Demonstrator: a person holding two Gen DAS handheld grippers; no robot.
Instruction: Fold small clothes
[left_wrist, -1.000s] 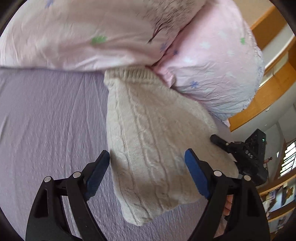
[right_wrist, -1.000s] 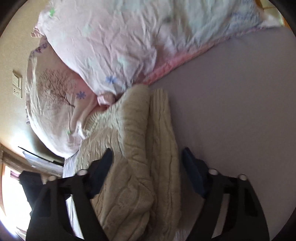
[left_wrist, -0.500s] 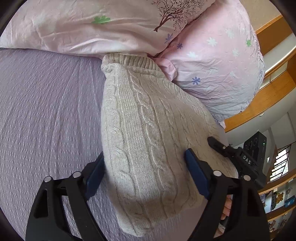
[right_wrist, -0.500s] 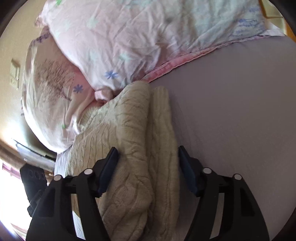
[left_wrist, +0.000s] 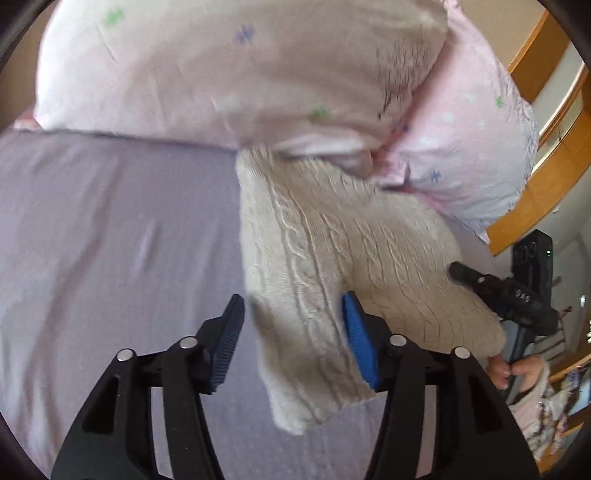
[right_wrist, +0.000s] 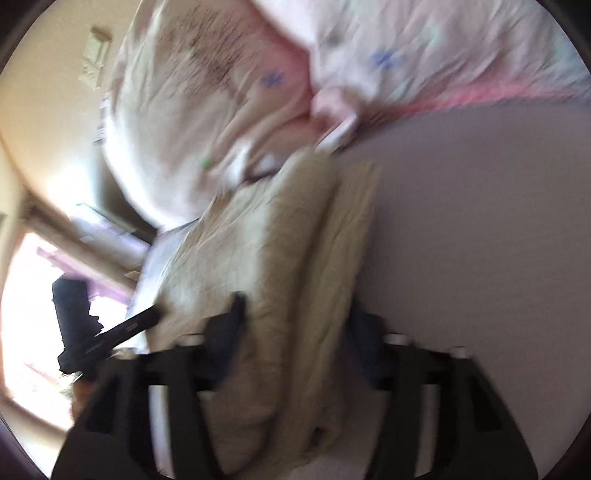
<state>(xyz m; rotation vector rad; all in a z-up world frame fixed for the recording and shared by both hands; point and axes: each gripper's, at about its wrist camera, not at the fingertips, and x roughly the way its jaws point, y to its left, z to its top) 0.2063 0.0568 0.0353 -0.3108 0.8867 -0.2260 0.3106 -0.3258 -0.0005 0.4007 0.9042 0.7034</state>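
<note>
Lilac bed sheet (left_wrist: 110, 240) under a folded cream sweater (left_wrist: 332, 258).
Left tongs (left_wrist: 291, 332) and right tongs (right_wrist: 295, 332) both gape, straddling the sweater's edges beside pink pillows (left_wrist: 240, 74).

A home bedroom. A lilac bedsheet (left_wrist: 110, 240) fills the left wrist view from nine to six o'clock, with pink flower-print pillows (left_wrist: 240, 74) piled across twelve o'clock. Wooden rails (left_wrist: 546, 177), like a bed frame or stair trim, curve along two to three o'clock. In the right wrist view a wall switch plate (right_wrist: 95, 51) shows at eleven o'clock and a bright window (right_wrist: 26, 314) glares at eight o'clock.
</note>
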